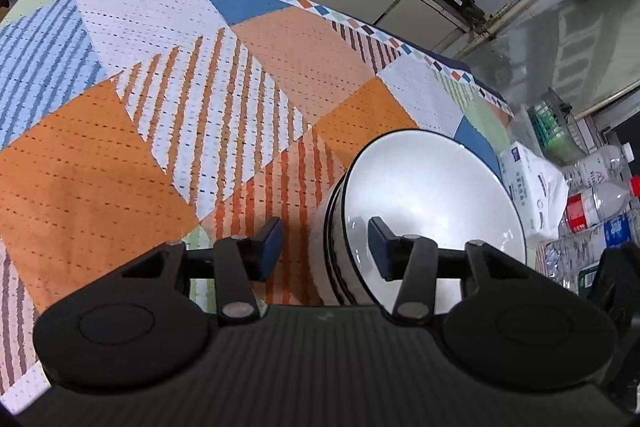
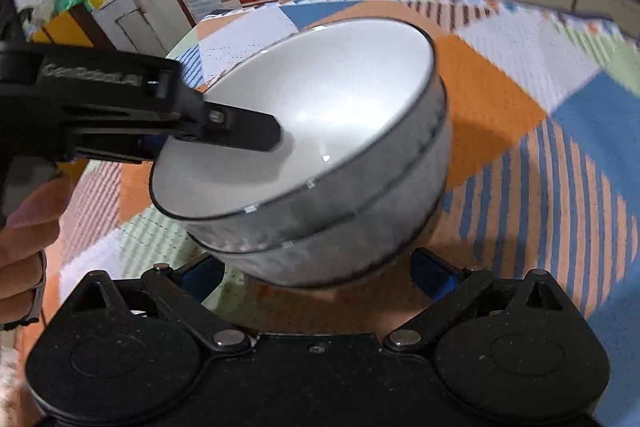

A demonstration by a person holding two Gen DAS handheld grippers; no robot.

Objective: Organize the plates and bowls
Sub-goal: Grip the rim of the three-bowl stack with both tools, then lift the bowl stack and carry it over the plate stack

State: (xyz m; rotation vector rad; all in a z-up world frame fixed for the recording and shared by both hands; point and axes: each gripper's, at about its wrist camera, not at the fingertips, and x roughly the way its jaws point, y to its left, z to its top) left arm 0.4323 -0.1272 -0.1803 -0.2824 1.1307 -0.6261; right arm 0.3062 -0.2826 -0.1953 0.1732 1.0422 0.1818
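Observation:
Two white bowls with thin black rims are nested one inside the other (image 2: 312,155) on a patchwork tablecloth (image 2: 500,99). In the left wrist view the stack (image 1: 432,203) stands right of centre. My left gripper (image 1: 324,239) is open, its jaws straddling the rim: one finger (image 1: 380,239) inside the top bowl, the other (image 1: 268,243) outside. The inside finger also shows in the right wrist view (image 2: 244,131). My right gripper (image 2: 316,275) is open, close against the lower bowl's near side, its fingertips partly hidden behind the bowl.
The tablecloth (image 1: 160,75) stretches far to the left and back. Beyond the table's right edge are a tissue pack (image 1: 532,183), plastic bottles (image 1: 600,203) and a green basket (image 1: 552,127). Cabinets (image 2: 136,15) stand behind the table.

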